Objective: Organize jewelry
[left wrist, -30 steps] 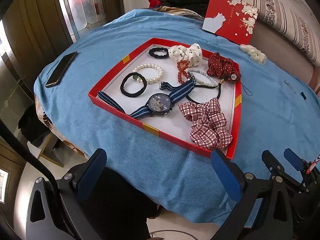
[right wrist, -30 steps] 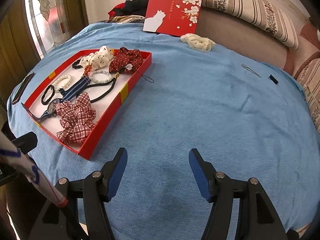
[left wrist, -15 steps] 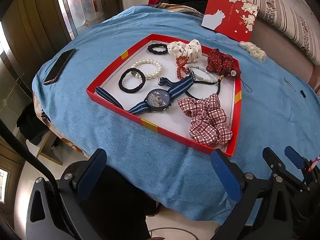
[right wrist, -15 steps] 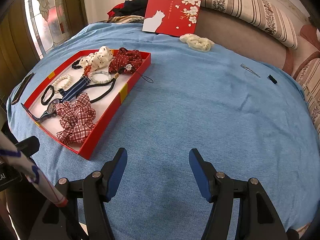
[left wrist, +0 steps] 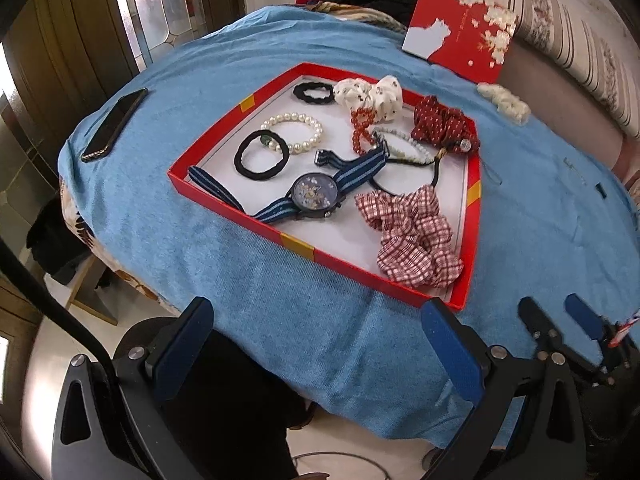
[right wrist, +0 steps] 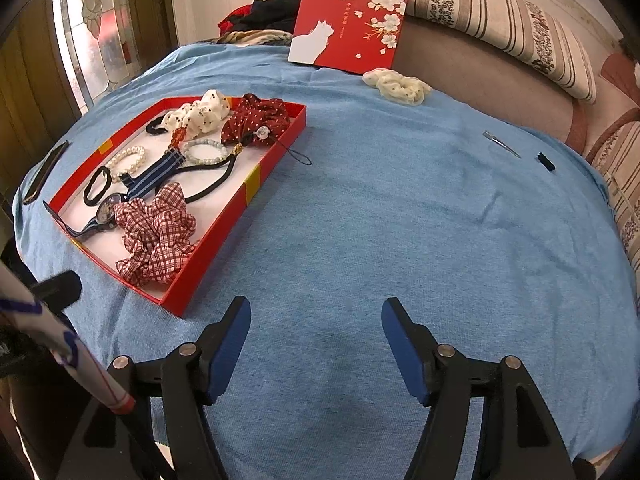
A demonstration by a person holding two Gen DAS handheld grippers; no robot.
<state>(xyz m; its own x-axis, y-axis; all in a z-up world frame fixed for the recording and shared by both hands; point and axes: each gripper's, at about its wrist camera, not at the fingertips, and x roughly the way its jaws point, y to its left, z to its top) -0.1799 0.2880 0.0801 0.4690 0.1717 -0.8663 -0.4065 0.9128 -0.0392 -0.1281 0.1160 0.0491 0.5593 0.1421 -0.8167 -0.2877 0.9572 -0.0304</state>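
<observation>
Left gripper [left wrist: 316, 330] wide open and empty at near counter edge, right gripper [right wrist: 316, 330] likewise spread over bare blue cloth [right wrist: 400, 220], red tray [right wrist: 244, 192] far left holding watch [left wrist: 314, 196], pearl bracelet [left wrist: 294, 132], plaid scrunchie [left wrist: 412, 240], cream scrunchie [right wrist: 398, 86] loose beside red box lid [right wrist: 348, 26] at far edge

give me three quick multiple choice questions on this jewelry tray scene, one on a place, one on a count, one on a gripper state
1. Where does the cream spotted scrunchie outside the red cardboard tray lie?
A. on the phone
B. on the blue cloth by the red cat-print lid
C. on the floor

2. How many plain black hair ties are in the tray?
A. two
B. five
C. none

3. How is the right gripper?
A. shut on the watch
B. shut on a bracelet
C. open

Key: 1 B, it rests just before the lid. 2 A, one large, one small. 3 C, jaws apart over bare cloth.
</observation>
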